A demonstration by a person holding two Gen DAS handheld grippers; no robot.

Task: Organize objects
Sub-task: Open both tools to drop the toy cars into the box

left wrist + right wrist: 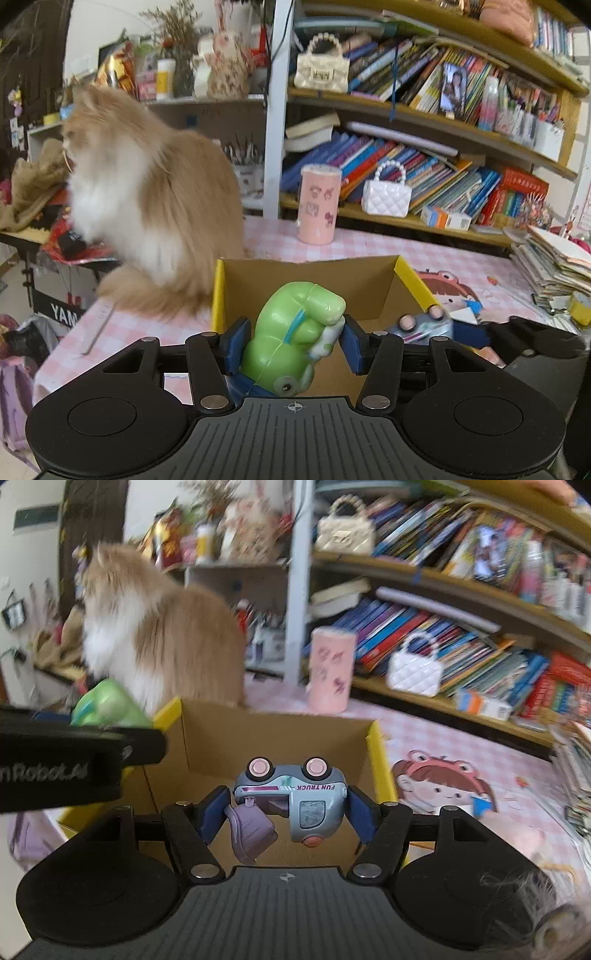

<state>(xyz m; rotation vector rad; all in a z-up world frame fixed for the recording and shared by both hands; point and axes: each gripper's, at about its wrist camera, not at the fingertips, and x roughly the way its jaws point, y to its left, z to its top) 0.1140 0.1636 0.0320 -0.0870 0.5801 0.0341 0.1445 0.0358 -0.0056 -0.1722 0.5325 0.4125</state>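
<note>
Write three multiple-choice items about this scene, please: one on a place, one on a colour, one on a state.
1. Where does the cat sit?
A. inside the box
B. on the table, left of the box
C. on a bookshelf

2. What colour is the toy in the left claw?
A. green
B. red
C. black

3. How is the toy truck held in the right claw?
A. upright
B. wheels up
C. not held

Answers:
1 B: the cat sits on the checked tablecloth beside the cardboard box.
2 A: the green toy sits between the pads.
3 B: pink wheels on top, lettering inverted.

Fluffy cat [147,192], pink canister [318,204], bookshelf [424,110]
</note>
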